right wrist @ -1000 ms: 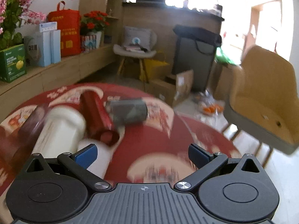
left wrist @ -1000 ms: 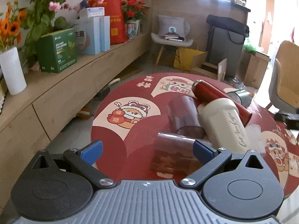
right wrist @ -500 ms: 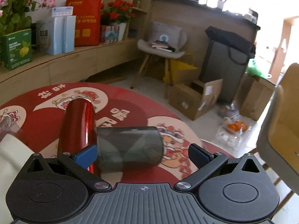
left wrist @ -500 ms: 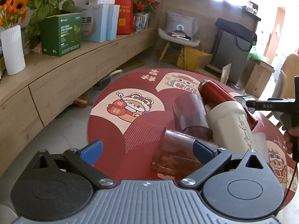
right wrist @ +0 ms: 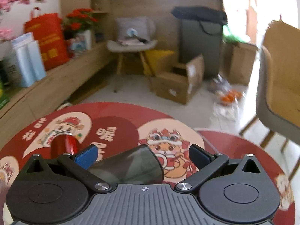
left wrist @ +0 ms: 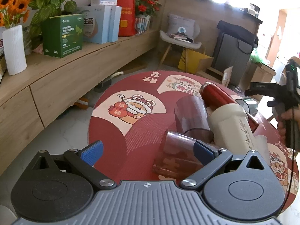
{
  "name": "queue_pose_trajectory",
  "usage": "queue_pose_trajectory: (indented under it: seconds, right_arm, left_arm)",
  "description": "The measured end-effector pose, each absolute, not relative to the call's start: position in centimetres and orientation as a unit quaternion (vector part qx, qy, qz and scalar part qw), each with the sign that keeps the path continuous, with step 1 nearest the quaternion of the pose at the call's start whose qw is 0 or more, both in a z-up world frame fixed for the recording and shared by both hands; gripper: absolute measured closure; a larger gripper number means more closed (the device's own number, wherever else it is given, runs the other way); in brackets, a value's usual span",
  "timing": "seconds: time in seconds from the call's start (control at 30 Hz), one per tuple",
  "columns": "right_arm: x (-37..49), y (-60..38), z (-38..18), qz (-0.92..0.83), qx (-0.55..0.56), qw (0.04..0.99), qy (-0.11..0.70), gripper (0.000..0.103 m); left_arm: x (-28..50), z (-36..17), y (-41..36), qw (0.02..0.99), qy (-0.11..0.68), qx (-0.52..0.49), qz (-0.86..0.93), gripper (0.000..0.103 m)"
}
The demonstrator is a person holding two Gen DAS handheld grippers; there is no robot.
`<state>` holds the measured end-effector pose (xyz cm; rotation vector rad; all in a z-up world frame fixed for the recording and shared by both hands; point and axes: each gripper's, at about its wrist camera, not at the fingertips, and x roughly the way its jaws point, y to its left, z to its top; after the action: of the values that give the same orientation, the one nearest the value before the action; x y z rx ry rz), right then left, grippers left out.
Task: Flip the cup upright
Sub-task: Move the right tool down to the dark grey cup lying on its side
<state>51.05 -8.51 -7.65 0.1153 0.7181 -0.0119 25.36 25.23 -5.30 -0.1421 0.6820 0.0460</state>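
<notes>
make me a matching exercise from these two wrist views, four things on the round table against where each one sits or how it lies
Things:
1. grey cup
2. cream bottle
3. red bottle
4. nearest maroon cup

Places or states:
A. lying on its side, partly behind the left gripper's right fingertip
B. lying between the right gripper's open fingers
C. lying with cursive writing along its side
D. shiny, lying farther back, beside the cream bottle

Pairs: 1-B, 2-C, 3-D, 4-A
</notes>
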Motion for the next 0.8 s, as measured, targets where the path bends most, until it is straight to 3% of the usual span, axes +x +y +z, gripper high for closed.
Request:
queue_pose_trajectory:
  seconds: [0.3,0.63,0.8]
  right_arm:
    - [51.4,-8.3,-9.4,-0.024,0.117,0.911,0.395,0.001]
    - [50.7,-10.8,-11.4,-0.049,0.212,0.874,0.434,0.011]
    - [49.8,-11.4,-11.0,-0.063,0.186,0.872,0.448,0.012]
  left_arm:
    - [25.2,-5.2,25.5,0.941,0.33,-0.08,0.014,0.0]
    - [25.1,-5.2,25.7,0.942,0.325,-0.083,0.01,0.0]
    - [24.9,-5.1,25.6,0.943,0.322,-0.085,0.003,0.0]
